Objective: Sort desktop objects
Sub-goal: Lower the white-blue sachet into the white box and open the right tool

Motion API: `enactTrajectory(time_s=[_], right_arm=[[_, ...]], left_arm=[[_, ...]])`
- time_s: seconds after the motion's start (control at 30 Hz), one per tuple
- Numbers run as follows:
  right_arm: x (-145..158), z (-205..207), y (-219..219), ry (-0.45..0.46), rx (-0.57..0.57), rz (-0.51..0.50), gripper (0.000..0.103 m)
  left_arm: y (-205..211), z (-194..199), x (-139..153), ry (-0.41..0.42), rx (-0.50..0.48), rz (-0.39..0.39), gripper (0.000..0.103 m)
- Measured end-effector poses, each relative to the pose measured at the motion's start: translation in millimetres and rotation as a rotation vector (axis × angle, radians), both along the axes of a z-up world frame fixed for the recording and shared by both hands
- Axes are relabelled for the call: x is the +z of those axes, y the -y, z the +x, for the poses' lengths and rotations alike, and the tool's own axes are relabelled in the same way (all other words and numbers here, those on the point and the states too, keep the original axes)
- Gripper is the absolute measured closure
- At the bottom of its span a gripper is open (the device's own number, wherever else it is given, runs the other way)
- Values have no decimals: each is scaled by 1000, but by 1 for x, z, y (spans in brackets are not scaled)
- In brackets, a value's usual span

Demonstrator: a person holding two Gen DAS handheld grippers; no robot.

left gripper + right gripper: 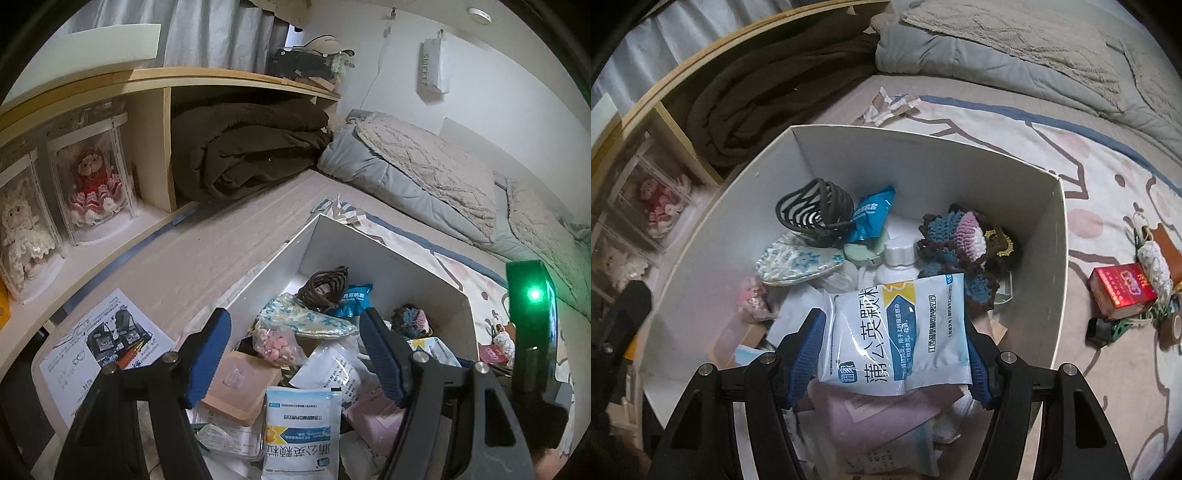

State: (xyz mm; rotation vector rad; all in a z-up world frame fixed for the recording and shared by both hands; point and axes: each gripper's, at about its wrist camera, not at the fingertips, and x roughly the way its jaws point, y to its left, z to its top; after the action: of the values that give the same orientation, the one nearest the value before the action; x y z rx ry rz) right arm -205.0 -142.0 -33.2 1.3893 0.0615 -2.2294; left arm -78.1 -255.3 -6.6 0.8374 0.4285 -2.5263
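A white cardboard box (pixel 923 136) on the bed holds several small items. Among them are a brown hair claw (pixel 816 214), a blue packet (pixel 871 214), a crochet piece (pixel 960 236), a floral pouch (pixel 798 262) and a white bottle (pixel 897 258). My right gripper (pixel 894 321) hangs over the box, shut across the width of a white and blue medicine sachet (pixel 897 332), which buckles between the pads. My left gripper (pixel 293 317) stands open above the box's near side. Nothing is gripped in it. A pink candy bag (pixel 277 345) and another sachet (pixel 303 435) lie below it.
A red carton (pixel 1119 291), string and a tape roll lie on the patterned mat right of the box. A printed sheet (pixel 107 347) lies to the left. Behind are a wooden shelf with a brown blanket (pixel 247 151), cased dolls (pixel 92 177) and grey bedding (pixel 424 173).
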Motion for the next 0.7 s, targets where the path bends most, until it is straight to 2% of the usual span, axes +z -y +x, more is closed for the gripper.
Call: enactTrajectory(time_s=[0.1, 0.23, 0.37, 0.6, 0.63, 0.7], right_arm=[[0, -2, 1, -3, -19, 12, 35], [1, -2, 5, -5, -25, -2, 30], [2, 0, 6, -24, -27, 4, 17], [6, 5, -3, -46, -9, -32, 8], [8, 6, -3, -61, -7, -21, 3], [9, 8, -4, -97, 4, 10, 1]], left_arm=[[1, 0, -3, 16, 5, -2, 31], [-2, 0, -1, 15, 1, -4, 31], [-4, 0, 1, 8, -13, -1, 31], [-6, 0, 3, 13, -24, 5, 31], [-6, 0, 3, 13, -23, 10, 31], [-6, 0, 2, 15, -20, 15, 31]])
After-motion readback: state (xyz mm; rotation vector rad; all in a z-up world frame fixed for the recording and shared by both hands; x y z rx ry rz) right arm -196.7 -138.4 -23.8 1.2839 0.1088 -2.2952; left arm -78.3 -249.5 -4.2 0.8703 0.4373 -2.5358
